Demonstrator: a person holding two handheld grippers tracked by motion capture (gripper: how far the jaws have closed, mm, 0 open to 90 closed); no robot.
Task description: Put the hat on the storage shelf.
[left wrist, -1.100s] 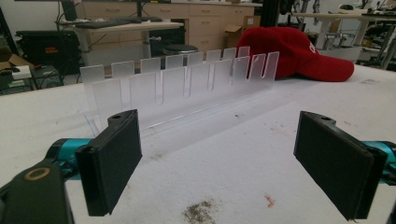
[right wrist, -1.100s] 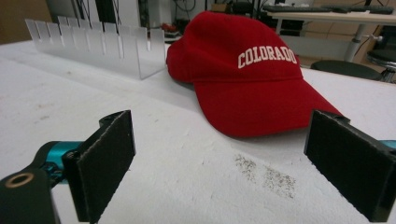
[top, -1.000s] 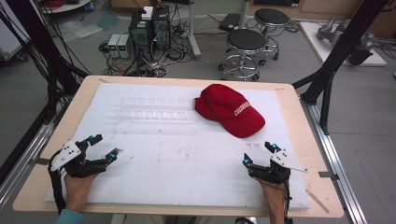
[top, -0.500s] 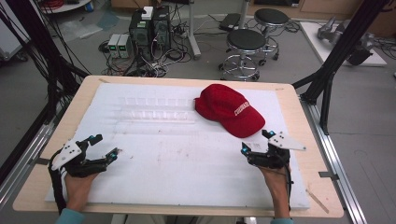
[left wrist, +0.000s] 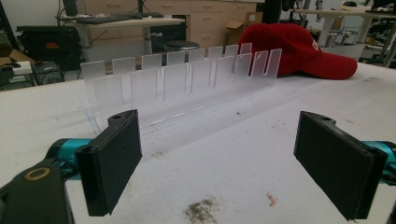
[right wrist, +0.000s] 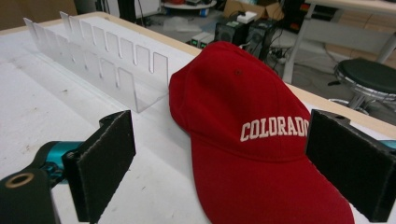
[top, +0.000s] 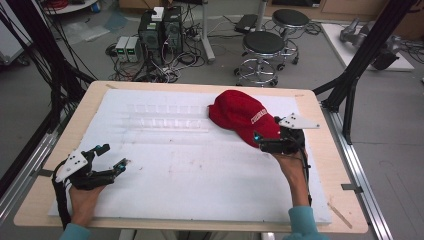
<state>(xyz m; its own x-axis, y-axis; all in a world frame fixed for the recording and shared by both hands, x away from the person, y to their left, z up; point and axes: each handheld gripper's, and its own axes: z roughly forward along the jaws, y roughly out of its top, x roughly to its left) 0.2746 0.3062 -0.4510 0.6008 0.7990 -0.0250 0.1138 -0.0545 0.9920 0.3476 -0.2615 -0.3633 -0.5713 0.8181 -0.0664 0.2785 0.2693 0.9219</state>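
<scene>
The right tool (top: 263,141) is reaching, jaws wide, over the brim of the red cap (top: 239,114) lying far right on the worktop (top: 180,170). Centring the brim between the pads before closing would likely help. The left tool (top: 114,156) is hovering wide, near left.

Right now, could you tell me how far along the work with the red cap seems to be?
Early, I'd judge. Done: the right gripper is at the red cap's brim, jaws open either side. In hand: nothing; the cap lies flat on the table beside the clear slotted rack. Left: closing on it and lifting. The left gripper waits open.
</scene>
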